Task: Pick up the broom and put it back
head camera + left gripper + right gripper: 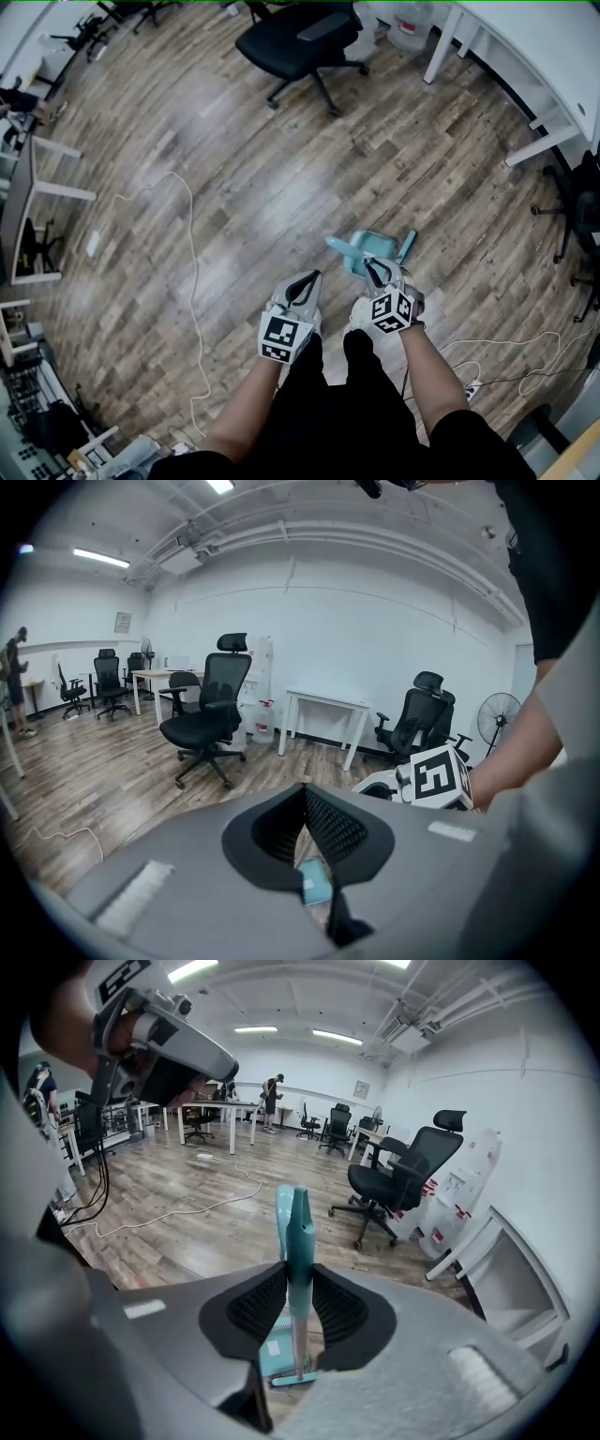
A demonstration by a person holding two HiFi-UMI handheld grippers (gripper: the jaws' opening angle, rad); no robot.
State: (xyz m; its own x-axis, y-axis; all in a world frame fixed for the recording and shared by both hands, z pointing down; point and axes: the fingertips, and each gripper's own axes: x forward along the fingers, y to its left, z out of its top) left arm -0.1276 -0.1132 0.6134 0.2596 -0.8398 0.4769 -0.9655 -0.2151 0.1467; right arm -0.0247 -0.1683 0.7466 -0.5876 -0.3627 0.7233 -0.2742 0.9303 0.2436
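Note:
A teal broom stands upright over the wooden floor, its handle (298, 1232) clamped between the pads of my right gripper (298, 1277). Below the jaws its lower end meets a teal dustpan (281, 1354). In the head view the right gripper (377, 273) hangs over that dustpan (377, 247), and the handle's teal top (340, 247) pokes out to the left. My left gripper (303, 284) hovers beside it, shut with nothing in it. Its pads meet at the tip in the left gripper view (305, 794), where a bit of the dustpan (316, 881) shows below.
A black office chair (305, 42) stands on the floor ahead. White desks sit at the far right (553, 56) and at the left (28, 202). A white cable (192, 272) snakes over the boards to the left, and more cable (487, 361) lies at the right.

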